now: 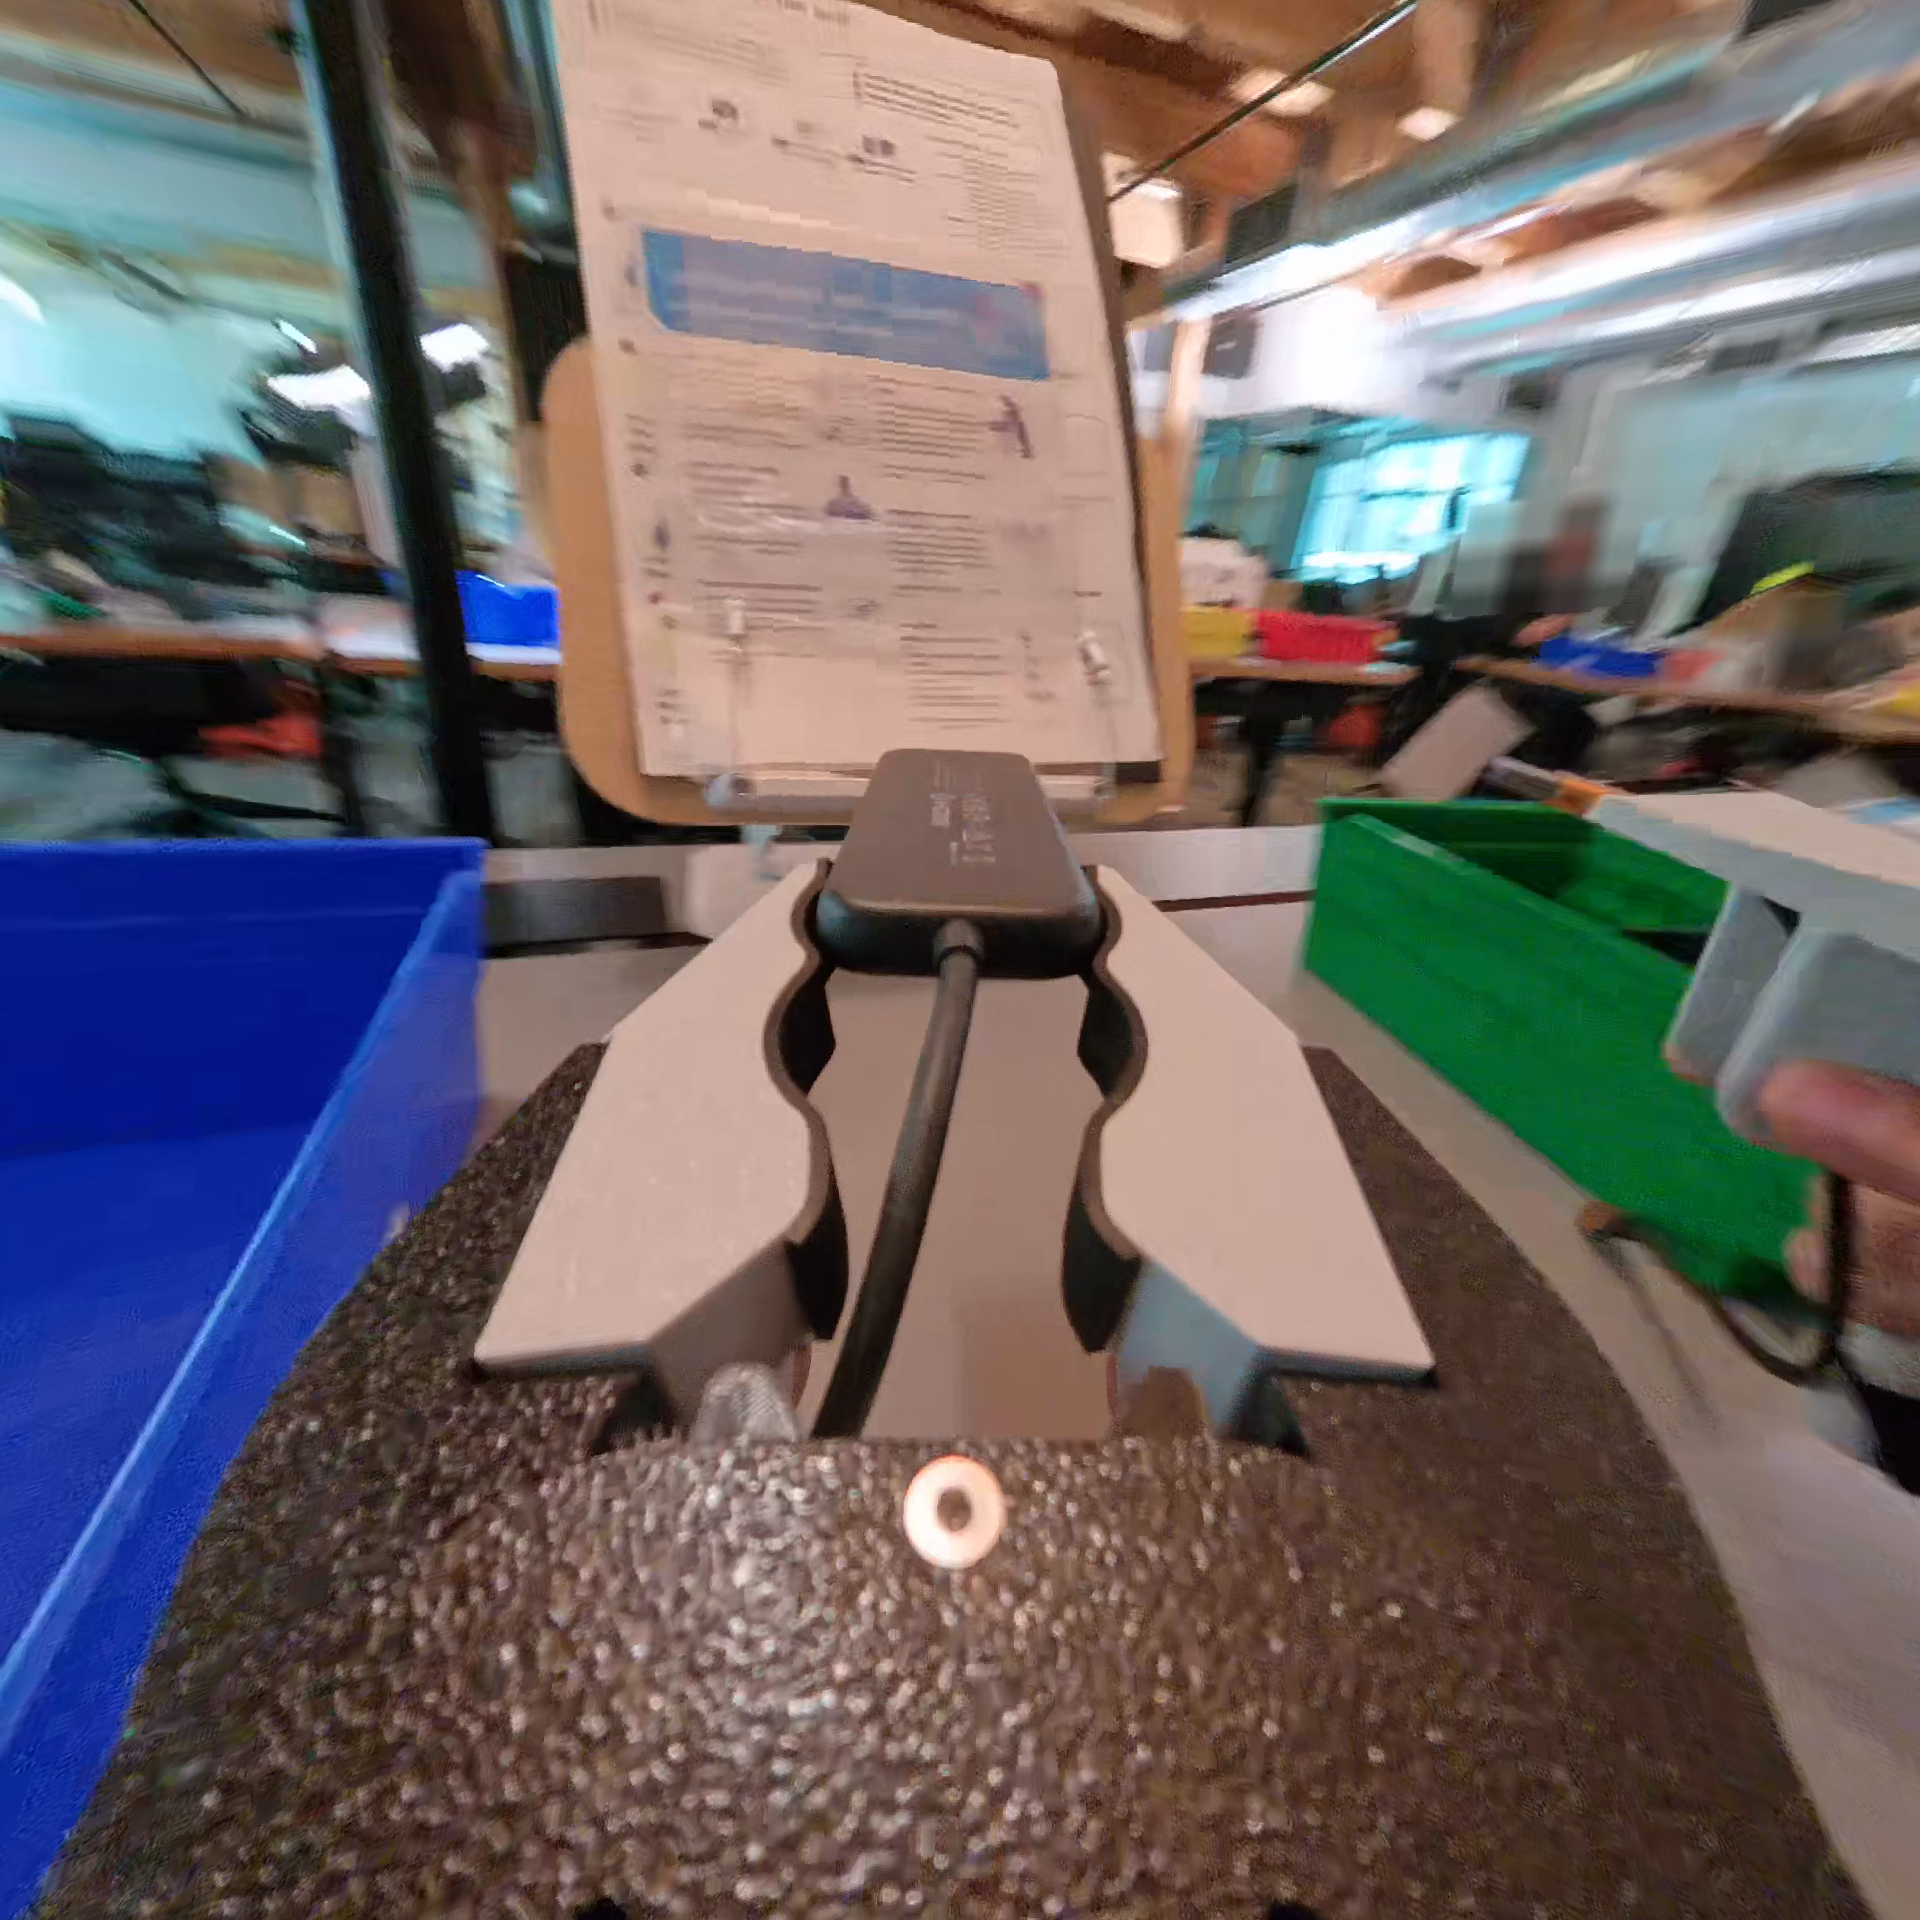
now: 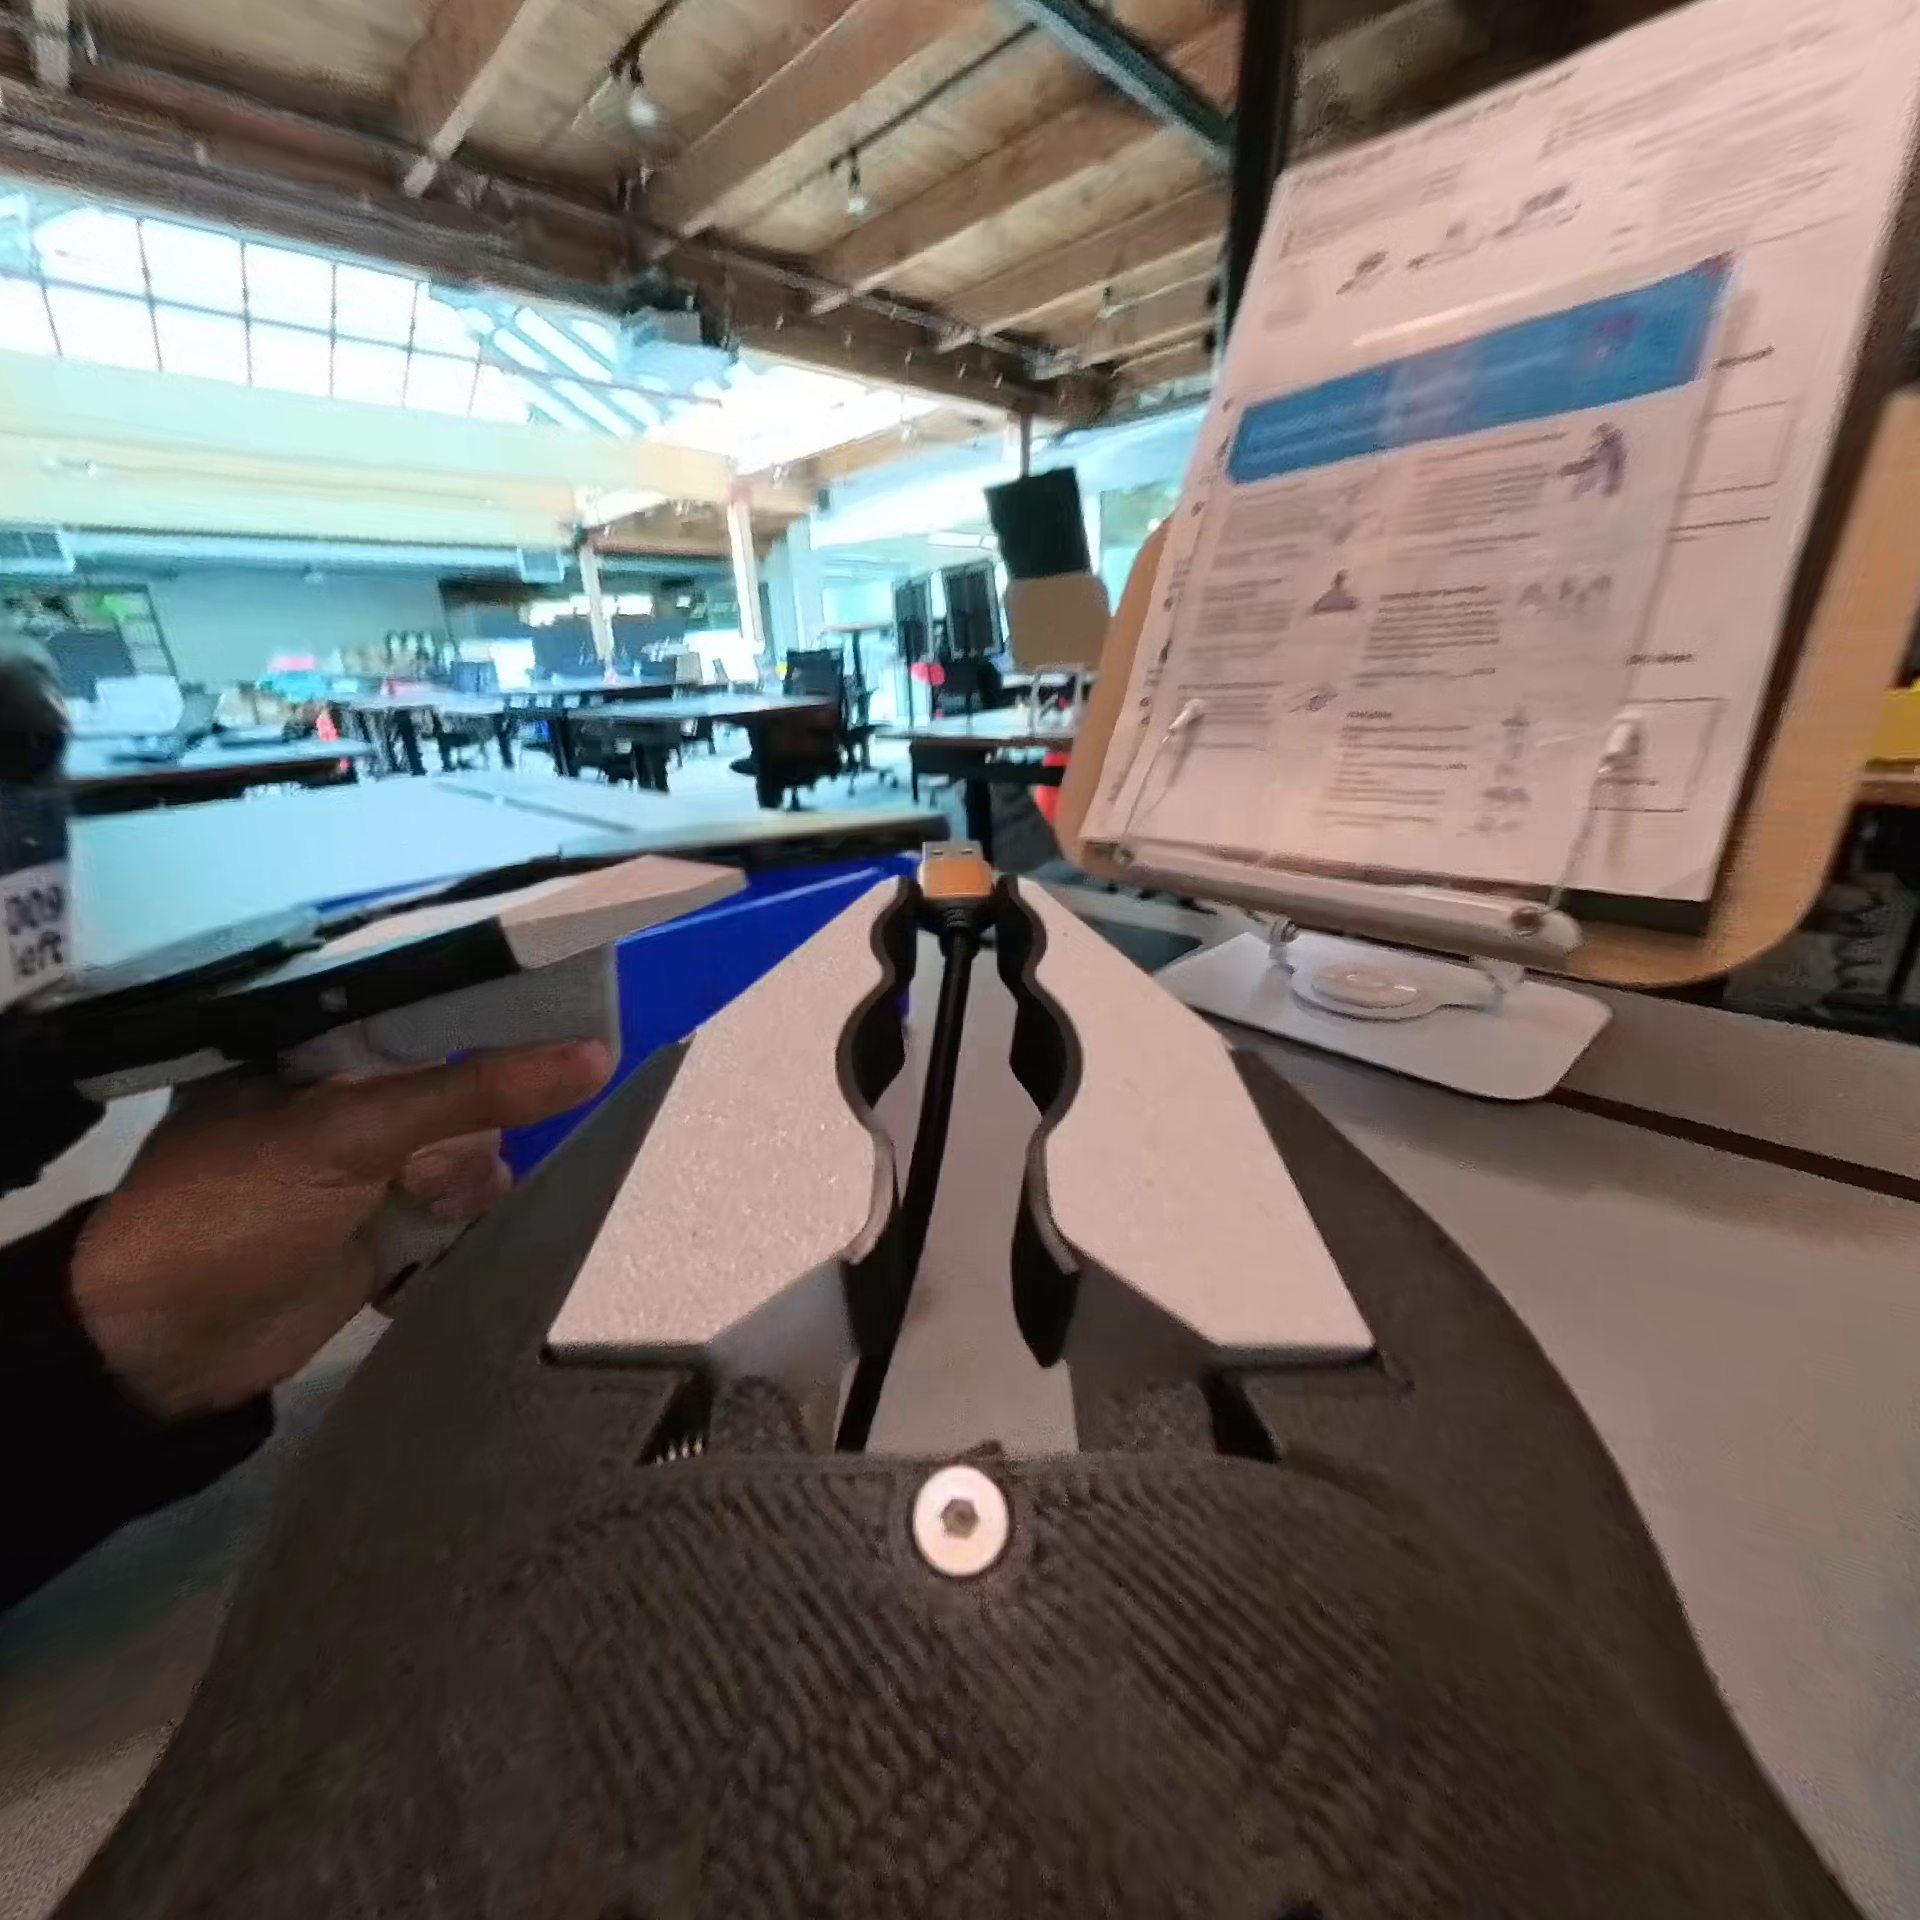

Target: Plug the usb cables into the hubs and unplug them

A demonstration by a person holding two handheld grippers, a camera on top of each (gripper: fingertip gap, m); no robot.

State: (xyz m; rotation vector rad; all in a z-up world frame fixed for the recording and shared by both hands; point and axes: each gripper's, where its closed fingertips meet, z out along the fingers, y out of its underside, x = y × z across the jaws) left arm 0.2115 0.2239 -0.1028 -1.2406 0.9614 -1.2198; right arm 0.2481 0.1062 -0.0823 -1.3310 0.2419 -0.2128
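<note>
**Both claws loaded, hub and plug apart, held above the table**

Table [image 1: 1039,1143]: pale grey top, bare between the bins; its near part is hidden under the claw bodies in both wrist views.

Blue bin [image 1: 208,1091]: left of the left claw, cut off by the frame edge; inside not readable. Green bin [image 1: 1507,987]: on the right, its near end covered by the right claw's body and a hand [image 1: 1849,1174].

Document stand [image 2: 1455,914]: at the far table edge, carrying printed sheets [image 1: 862,416] with a blue band. Print is present but blurred; not transcribed.

Left claw [image 1: 958,914]: clenched on the black USB hub [image 1: 956,842], gripping its cable end; the hub's far end juts forward toward the stand. The hub's own cable [image 1: 914,1164] runs back between the fingers. Pale lettering on the hub top, too soft to read. In the right wrist view this claw [image 2: 665,894] shows side-on, held by a hand [image 2: 312,1195]; the hub itself is hard to pick out there. A small label at that frame's left edge is cut off.

Right claw [image 2: 958,904]: clenched on a USB cable [image 2: 940,1091] just behind its plug [image 2: 954,873]; the metal tip sticks out past the fingertips, free in open air. Plug and hub are not joined.
</note>
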